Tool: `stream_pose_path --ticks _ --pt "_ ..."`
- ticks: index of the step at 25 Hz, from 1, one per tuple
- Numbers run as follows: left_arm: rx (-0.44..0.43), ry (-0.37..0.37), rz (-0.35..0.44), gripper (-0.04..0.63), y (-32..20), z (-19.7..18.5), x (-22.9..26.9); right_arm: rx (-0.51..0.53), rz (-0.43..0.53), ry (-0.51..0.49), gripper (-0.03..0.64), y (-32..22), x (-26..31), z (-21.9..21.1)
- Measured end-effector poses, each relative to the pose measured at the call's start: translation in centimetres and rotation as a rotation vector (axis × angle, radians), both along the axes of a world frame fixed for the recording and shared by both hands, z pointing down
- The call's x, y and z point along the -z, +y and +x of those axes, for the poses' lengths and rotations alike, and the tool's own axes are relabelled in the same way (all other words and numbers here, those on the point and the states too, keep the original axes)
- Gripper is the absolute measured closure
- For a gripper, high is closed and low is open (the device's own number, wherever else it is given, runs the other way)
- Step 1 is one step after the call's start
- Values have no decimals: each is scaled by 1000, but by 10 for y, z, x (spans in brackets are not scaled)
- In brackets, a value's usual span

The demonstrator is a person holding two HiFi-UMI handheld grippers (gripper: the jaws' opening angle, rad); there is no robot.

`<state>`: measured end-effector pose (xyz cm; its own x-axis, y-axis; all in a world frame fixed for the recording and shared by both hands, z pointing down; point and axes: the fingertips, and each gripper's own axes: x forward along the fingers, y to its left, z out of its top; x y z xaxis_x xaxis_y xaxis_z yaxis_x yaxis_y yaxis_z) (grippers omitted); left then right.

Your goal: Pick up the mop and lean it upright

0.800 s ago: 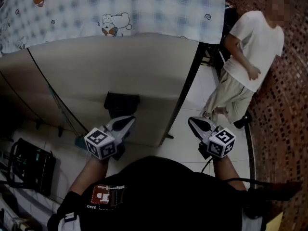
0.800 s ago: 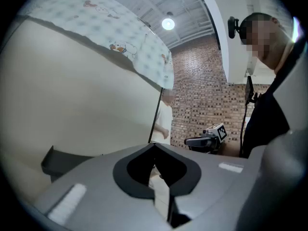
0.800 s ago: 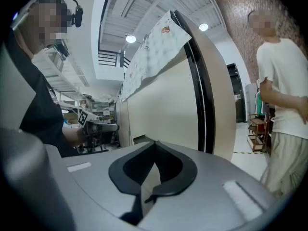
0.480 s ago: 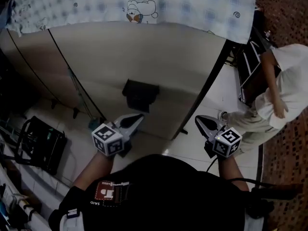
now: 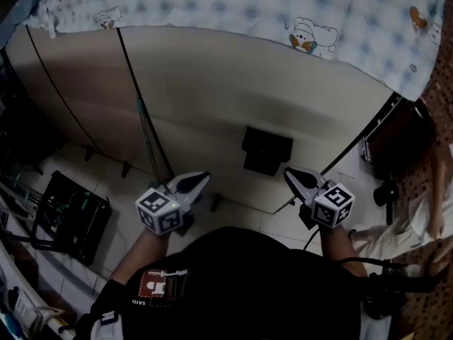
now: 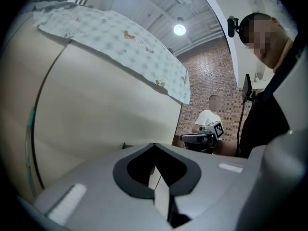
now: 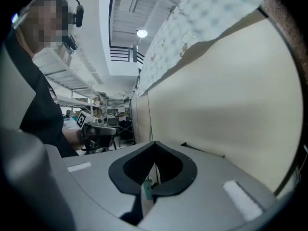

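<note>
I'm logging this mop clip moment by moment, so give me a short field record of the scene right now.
left hand-held gripper: shut, empty
right hand-held gripper: shut, empty
thin pole: probably the mop's, against the beige panel, untouched
patterned cloth: draped over the panel's top
black crate: on the floor, left

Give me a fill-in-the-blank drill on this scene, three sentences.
1. The left hand-held gripper and right hand-held gripper both have jaws ___.
2. The checked cloth drapes over the ___ edge of the beige panel.
3. The box on that panel is coloured ___.
Missing: shut; top; black
</note>
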<state>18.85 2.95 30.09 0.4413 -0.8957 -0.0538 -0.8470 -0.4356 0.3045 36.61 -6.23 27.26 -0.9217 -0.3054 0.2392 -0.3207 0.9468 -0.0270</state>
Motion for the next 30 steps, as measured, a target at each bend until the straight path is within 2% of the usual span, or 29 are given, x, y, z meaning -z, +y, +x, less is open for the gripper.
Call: stream_pose_path --ticks 2,3,5,9,13,17,23,27,30 --pt "-78 -47 -90 595 -2 86 17 -60 -80 -30 603 11 10 90" --pt "-77 -58 -113 595 -7 105 25 -55 -99 -34 603 7 18 108" --pt "-56 -59 -119 595 -11 110 33 -31 -106 -31 603 2 26 112" --pt "-48 -42 -91 595 20 80 20 -28 -109 -22 603 35 4 83" --pt "10 -31 -92 595 24 51 11 34 -100 -26 603 31 3 48" --pt "79 -50 -103 595 8 31 15 135 -47 -22 603 13 13 11" --pt "201 -54 -119 595 -15 -5 19 323 -68 -26 603 -8 8 -51" --pt "183 -41 -132 595 -27 -26 11 342 -84 -11 603 -14 -4 -82" --pt "153 -36 -127 595 -31 -57 3 294 -87 -2 603 -20 -11 -107"
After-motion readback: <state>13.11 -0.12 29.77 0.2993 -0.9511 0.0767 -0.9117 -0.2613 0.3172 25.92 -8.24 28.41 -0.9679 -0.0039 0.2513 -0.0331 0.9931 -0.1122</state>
